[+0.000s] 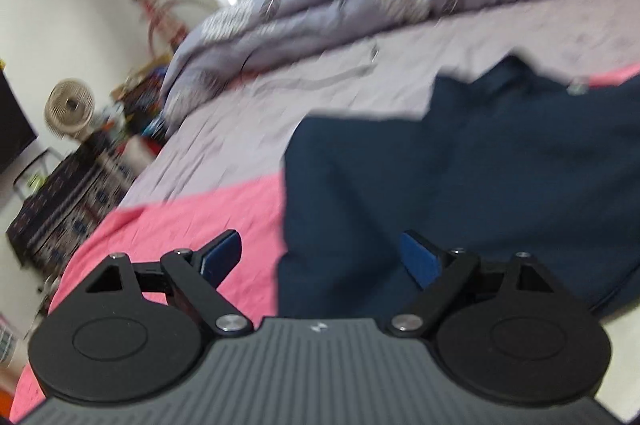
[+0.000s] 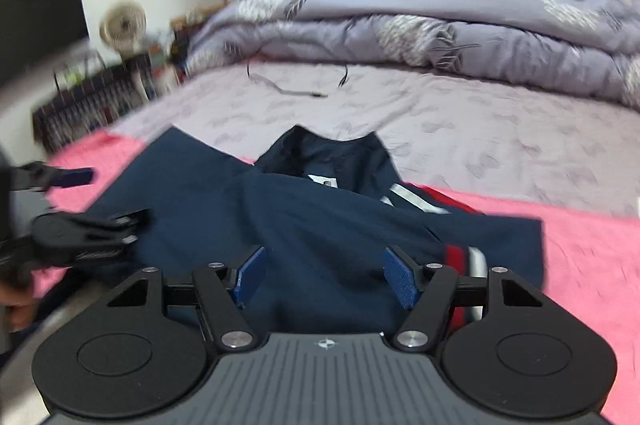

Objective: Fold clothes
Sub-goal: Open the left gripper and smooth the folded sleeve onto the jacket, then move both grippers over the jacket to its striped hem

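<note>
A navy blue garment (image 2: 304, 225) lay partly folded on a pink cloth (image 2: 580, 249) spread over the bed. Its collar (image 2: 332, 153) pointed toward the quilt, with a white label showing inside. Red and white stripes (image 2: 460, 253) showed along its right edge. The fabric was rumpled, with one flap folded across the middle.

A rolled lilac quilt (image 2: 460, 29) lies across the bed's far side. A small fan (image 2: 123, 23) stands left. A thin cable (image 2: 292, 91), perhaps, lies on the sheet.
</note>
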Available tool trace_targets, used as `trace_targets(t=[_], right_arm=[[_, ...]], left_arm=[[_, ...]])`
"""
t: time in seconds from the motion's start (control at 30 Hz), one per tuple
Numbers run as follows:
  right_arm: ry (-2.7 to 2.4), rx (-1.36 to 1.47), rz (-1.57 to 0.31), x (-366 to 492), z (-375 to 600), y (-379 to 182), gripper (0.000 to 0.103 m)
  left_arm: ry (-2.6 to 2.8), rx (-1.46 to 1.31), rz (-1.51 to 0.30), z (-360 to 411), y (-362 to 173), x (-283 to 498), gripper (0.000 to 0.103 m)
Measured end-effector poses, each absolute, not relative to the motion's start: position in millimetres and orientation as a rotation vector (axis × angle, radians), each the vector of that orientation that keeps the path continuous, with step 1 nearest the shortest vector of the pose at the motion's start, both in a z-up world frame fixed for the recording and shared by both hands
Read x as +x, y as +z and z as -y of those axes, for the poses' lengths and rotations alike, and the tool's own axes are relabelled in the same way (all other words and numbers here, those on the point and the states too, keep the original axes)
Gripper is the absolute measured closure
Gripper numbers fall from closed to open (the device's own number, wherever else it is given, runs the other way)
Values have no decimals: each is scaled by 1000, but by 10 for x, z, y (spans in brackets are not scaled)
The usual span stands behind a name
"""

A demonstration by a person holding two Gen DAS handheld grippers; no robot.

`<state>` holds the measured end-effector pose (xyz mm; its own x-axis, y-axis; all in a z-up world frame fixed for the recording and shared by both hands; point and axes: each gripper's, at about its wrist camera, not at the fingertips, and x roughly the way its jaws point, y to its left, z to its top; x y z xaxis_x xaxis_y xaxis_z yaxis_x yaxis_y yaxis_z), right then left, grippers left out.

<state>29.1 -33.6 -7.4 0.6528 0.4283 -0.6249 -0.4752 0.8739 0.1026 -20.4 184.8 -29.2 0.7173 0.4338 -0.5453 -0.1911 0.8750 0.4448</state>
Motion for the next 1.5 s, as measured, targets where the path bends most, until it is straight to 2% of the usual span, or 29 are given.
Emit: trace_targets(t=[0.1, 0.17, 0.3, 0.4, 0.47, 0.5, 0.53, 0.63, 0.83, 1.0, 1.07, 1.1, 1.13, 1.17, 1.23, 1.27, 1.37, 1.4, 1.5], right_arm=[[430, -146, -763, 508, 146, -340, 38], [379, -164, -807, 597, 195, -546, 47], [364, -226, -750, 533, 394, -654, 68], [307, -264, -751, 499, 451, -549, 68], [297, -256, -674, 407, 503, -394, 55], [297, -250, -618, 350, 533, -313, 43], [309, -238, -572, 302, 547, -235, 38], [418, -204, -524, 260, 448, -110, 37], [540, -264, -593, 420, 93, -400, 34], [515, -302, -656, 575, 219, -732, 20], [510, -274, -656, 586, 411, -780, 22], [519, -269, -654, 597, 497, -804, 27], [519, -287, -642, 581, 553, -833, 26], [498, -306, -627, 564, 595, -868, 23], [438, -288, -627, 618, 686, -943, 2], [413, -236, -671, 708, 733, -947, 0], [331, -154, -764, 794, 794, -854, 5], [312, -176, -762, 737, 785, -794, 10], [345, -252, -684, 348, 791, -614, 10]], left_arm=[[364, 365, -726, -2040, -460, -212, 12], [348, 323, -712, -2132, -526, -265, 11], [346, 237, -703, -2261, -507, -270, 6], [371, 257, -622, -2275, -313, -375, 8], [359, 295, -539, -2228, -143, -457, 8], [352, 313, -498, -2205, -59, -497, 8], [321, 307, -477, -2171, 14, -496, 8], [198, 285, -436, -2024, 147, -444, 8], [72, 381, -564, -1728, -244, -30, 8], [120, 308, -684, -1990, -551, 231, 7], [125, 237, -697, -2141, -596, 218, 3], [128, 202, -704, -2217, -617, 211, 0], [130, 166, -711, -2271, -628, 212, 0], [128, 136, -719, -2300, -639, 212, 0], [136, 98, -733, -2345, -660, 243, 0], [148, 103, -739, -2331, -633, 240, 0], [184, 122, -760, -2283, -544, 226, 0], [185, 130, -752, -2279, -482, 162, 0], [188, 201, -706, -2234, -298, -99, 3]])
